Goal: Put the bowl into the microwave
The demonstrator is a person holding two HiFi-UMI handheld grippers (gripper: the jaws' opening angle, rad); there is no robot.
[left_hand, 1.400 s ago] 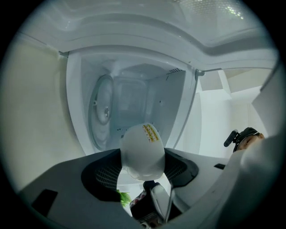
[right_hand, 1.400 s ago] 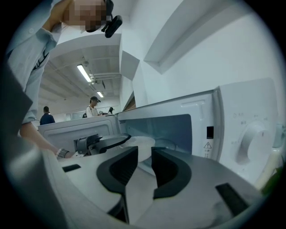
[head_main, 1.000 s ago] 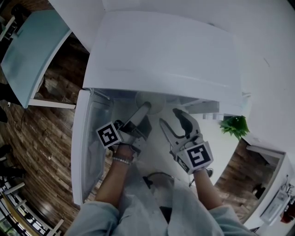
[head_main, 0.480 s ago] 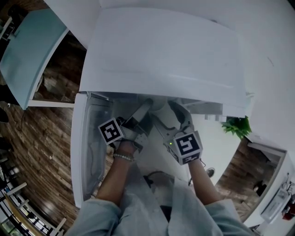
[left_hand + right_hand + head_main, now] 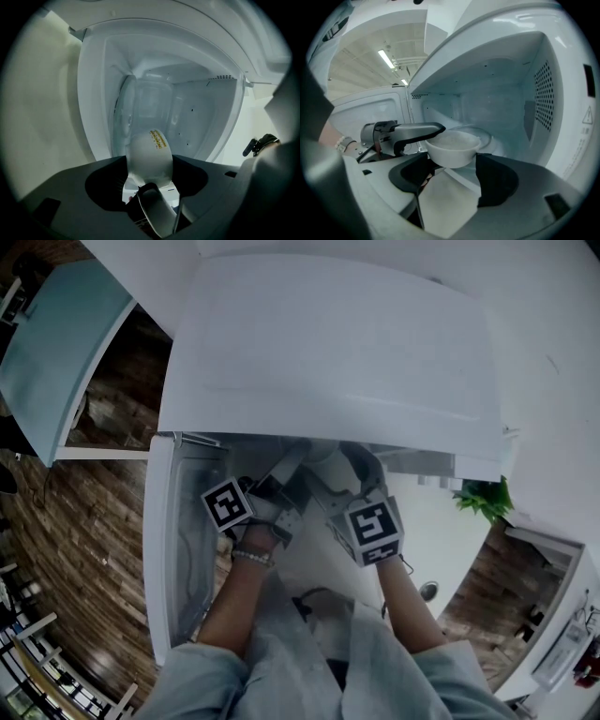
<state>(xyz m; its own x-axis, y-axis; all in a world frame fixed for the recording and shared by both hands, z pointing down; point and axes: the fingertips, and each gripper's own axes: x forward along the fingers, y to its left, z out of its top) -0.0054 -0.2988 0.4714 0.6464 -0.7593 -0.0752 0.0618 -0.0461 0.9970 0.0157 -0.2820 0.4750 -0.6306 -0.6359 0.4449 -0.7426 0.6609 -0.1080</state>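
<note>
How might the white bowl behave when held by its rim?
Probably stiff: the bowl looks perfectly round with the left gripper pinching one rim edge. Its smooth, glazed-looking wall could slip. Gripped off-centre, it may tilt.

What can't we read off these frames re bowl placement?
- Right gripper view: the underside of the bowl is partly behind the right tool, whose jaws have just been opening with the bowl between them. Whether the bowl rests on the turntable is unclear.
- Left gripper view: the sticker print on the bowl is too small to read.
- Head view: the microwave top hides the cavity floor and nearly all of the bowl.
</note>
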